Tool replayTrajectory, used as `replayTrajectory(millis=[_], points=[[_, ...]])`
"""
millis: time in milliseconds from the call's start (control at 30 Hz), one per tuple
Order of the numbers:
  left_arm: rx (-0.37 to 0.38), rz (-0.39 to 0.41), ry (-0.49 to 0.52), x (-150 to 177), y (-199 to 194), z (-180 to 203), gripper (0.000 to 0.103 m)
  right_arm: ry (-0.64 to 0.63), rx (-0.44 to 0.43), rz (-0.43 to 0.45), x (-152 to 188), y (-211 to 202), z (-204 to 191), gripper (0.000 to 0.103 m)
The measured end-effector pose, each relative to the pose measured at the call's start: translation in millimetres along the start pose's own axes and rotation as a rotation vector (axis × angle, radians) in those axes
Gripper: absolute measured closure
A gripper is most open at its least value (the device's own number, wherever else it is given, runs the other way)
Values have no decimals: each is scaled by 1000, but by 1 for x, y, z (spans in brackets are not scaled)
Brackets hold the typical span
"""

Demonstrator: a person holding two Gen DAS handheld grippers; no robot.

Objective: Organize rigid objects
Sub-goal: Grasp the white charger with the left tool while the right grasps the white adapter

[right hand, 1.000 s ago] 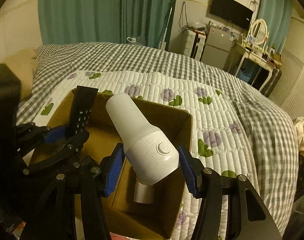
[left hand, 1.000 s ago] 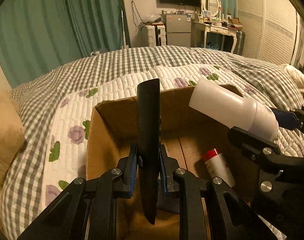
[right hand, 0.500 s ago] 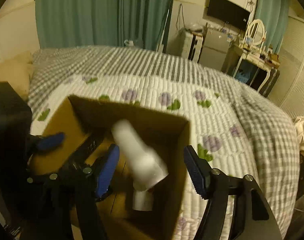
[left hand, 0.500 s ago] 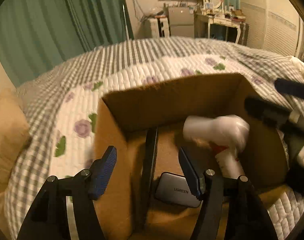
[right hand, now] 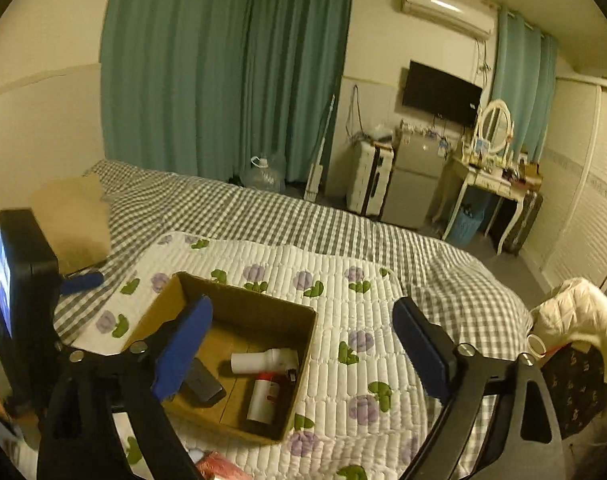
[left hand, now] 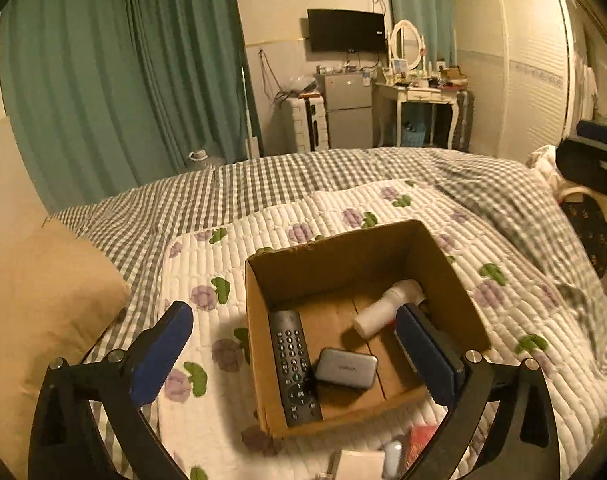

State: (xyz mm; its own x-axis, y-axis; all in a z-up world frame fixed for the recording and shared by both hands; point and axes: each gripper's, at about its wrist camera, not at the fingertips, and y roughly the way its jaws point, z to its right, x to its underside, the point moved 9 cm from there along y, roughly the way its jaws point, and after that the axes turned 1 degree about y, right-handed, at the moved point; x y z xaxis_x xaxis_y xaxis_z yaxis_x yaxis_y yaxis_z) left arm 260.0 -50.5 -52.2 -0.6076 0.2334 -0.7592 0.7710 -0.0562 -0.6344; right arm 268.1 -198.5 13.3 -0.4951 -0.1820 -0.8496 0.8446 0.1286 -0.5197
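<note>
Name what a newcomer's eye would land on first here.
The open cardboard box on the flowered quilt draws the eye first. Inside lie a black remote along its left wall, a grey case beside it, and a white dryer-like device toward the back.

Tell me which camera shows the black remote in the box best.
The left wrist view: the remote lies flat along the cardboard box's left wall, buttons visible. In the right wrist view it is hidden behind that gripper's blue finger pad.
</note>
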Motion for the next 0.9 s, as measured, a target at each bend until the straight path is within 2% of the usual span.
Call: replayTrajectory(millis=[167, 333, 667, 900], points=[[21, 5, -32, 24, -24, -3, 0, -7, -56, -21, 27, -19, -11, 3], [-25, 22, -17, 65, -34, 2, 0, -30, -76, -70, 74, -18, -26, 3], [17, -123, -100, 152, 9, 31, 0, -2, -109, -264, 175, 22, -33, 3], [8, -213, -57, 185, 39, 46, 2, -31, -160, -389, 215, 54, -48, 3]])
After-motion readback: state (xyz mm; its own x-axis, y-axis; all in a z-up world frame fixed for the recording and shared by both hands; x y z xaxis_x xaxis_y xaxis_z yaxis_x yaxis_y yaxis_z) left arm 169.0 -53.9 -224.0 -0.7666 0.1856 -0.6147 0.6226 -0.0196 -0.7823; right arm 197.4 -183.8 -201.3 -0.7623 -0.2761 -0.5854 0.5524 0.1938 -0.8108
